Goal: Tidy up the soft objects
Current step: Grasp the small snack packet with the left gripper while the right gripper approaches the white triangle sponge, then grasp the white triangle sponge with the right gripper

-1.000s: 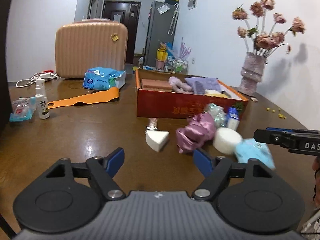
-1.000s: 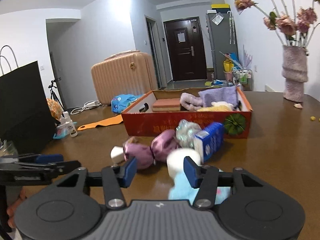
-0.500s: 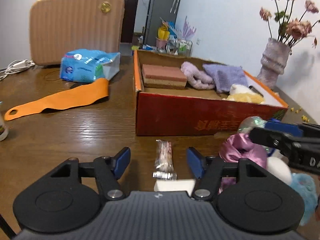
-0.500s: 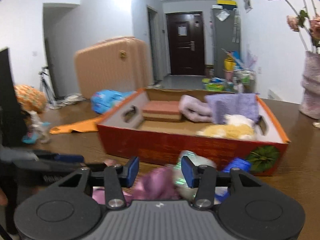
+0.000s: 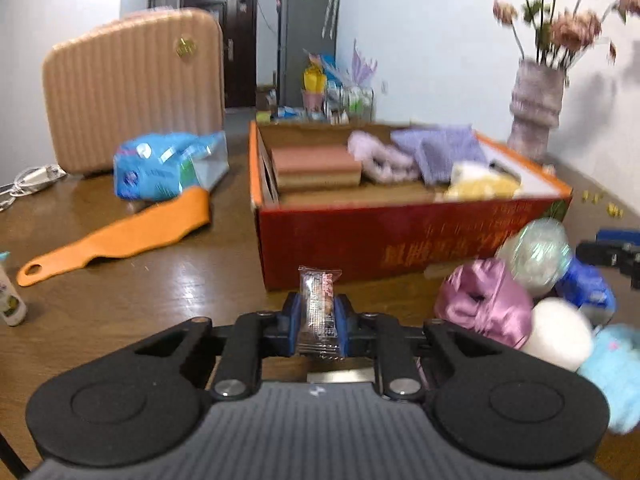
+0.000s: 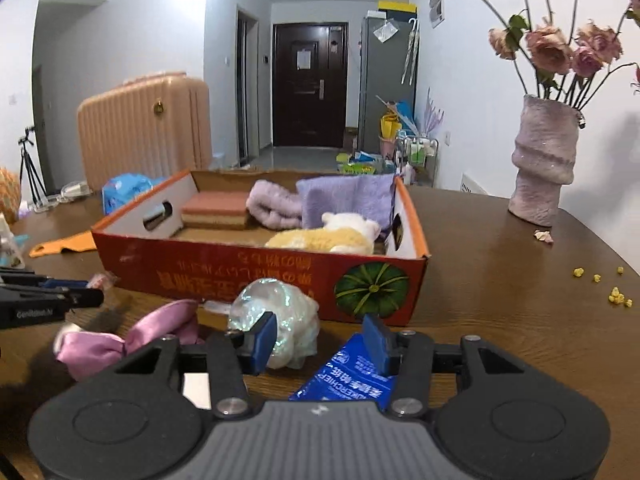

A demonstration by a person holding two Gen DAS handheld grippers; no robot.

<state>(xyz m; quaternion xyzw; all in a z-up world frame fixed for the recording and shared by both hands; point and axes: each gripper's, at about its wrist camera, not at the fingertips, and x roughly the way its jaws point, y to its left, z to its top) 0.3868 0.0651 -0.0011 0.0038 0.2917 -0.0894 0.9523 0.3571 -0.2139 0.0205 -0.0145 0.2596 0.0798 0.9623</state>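
Two blue pads of the left gripper [image 5: 319, 322], just closed, are being pressed onto the thin snack packet [image 5: 319, 312] in front of the red box [image 5: 400, 236], while the right gripper [image 6: 320, 340] is being held spread over the iridescent pouch [image 6: 280, 312], so the slick wrapper is being risked slipping out.

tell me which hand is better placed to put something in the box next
Left. The left gripper has just closed on the snack packet, facing the box. The right gripper is open, holding nothing.
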